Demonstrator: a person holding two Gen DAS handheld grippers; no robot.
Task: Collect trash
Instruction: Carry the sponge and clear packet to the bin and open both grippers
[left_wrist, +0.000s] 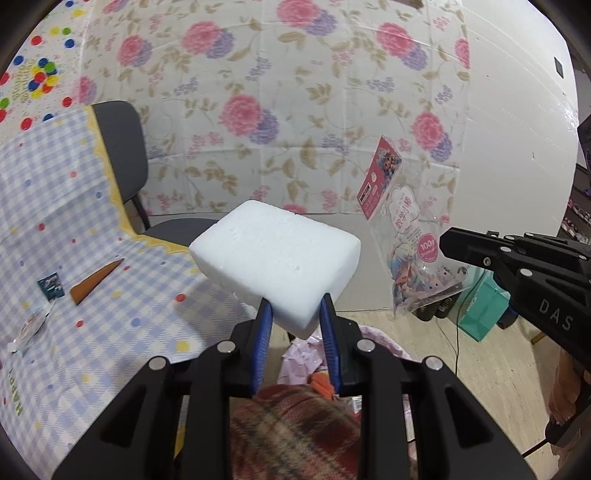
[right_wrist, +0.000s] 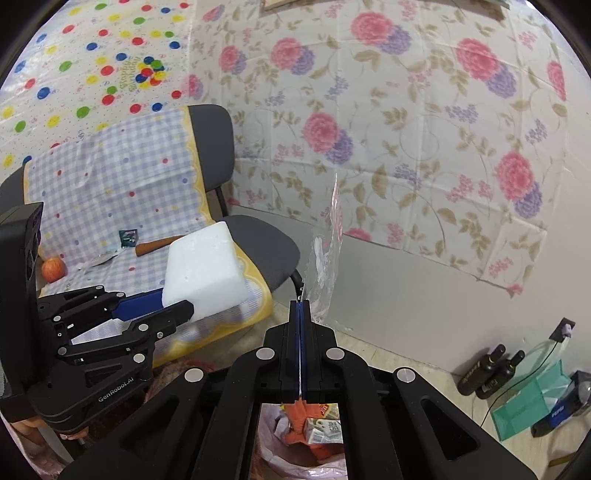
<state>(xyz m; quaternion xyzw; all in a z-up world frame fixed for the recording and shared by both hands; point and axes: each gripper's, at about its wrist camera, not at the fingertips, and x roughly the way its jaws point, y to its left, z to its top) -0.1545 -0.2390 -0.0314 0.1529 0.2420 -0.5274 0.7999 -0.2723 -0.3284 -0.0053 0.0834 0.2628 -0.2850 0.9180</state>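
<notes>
My left gripper (left_wrist: 296, 304) is shut on a white foam block (left_wrist: 275, 260) and holds it in the air beside the chair; the block also shows in the right wrist view (right_wrist: 203, 275). My right gripper (right_wrist: 301, 304) is shut on a clear plastic package (right_wrist: 327, 266), seen edge-on; in the left wrist view the package (left_wrist: 410, 236) shows pink printed labels. Below both grippers is a trash bin with a pink liner (right_wrist: 269, 424) holding cartons and orange scraps. On the checkered cloth (left_wrist: 122, 325) lie an orange wedge (left_wrist: 94, 282), a small dark packet (left_wrist: 51, 285) and a clear wrapper (left_wrist: 31, 325).
A grey chair (right_wrist: 266, 240) carries the cloth. An apple (right_wrist: 53, 268) sits at the cloth's left. Two dark bottles (right_wrist: 491, 371) and a teal bag (right_wrist: 532, 402) stand on the floor at right, by a white wall hung with floral sheeting (right_wrist: 406, 129).
</notes>
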